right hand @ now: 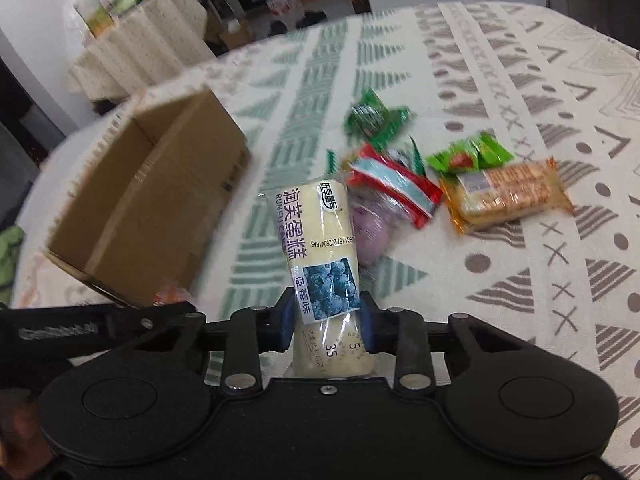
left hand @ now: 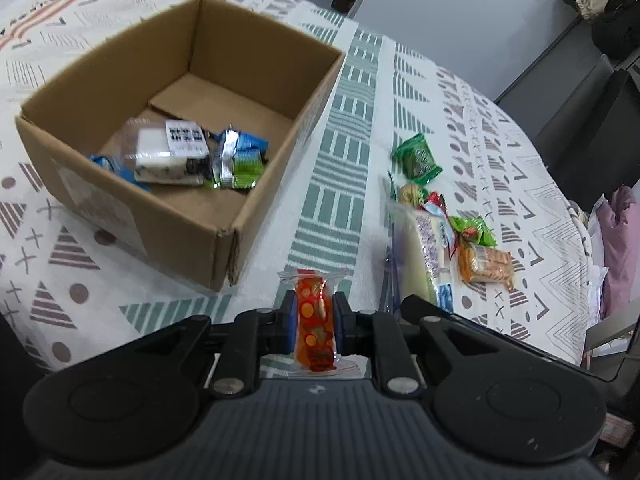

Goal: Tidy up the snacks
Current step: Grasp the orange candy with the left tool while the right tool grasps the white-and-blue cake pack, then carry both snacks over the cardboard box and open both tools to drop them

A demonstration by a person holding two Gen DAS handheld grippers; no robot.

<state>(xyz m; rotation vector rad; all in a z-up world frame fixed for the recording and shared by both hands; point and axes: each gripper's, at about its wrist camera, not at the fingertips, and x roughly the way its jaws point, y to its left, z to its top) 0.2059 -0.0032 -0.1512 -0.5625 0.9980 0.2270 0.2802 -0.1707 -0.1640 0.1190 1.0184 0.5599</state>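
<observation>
My left gripper has its jaws clamped on a small orange-and-red candy packet, held upright just short of the near corner of the cardboard box. My right gripper has its jaws squeezed on the lower end of a long blueberry cake roll, the pack sticking forward and up.

To do this well, I'd say: carry each pack over the rim before letting go and clear that near corner, so nothing catches the wall. The cake roll is long and soft, so I'd lay it flat beside the white cake pack and blue-green packets already inside, not drop it on end.

Both grippers sit low over the surface, angled forward and down; the left one points toward the box, the right one more toward the loose pile.

Waiting there: a green packet, a red-edged pack, a light-green strawberry packet and an orange cracker pack, lying close together, some overlapping.
</observation>
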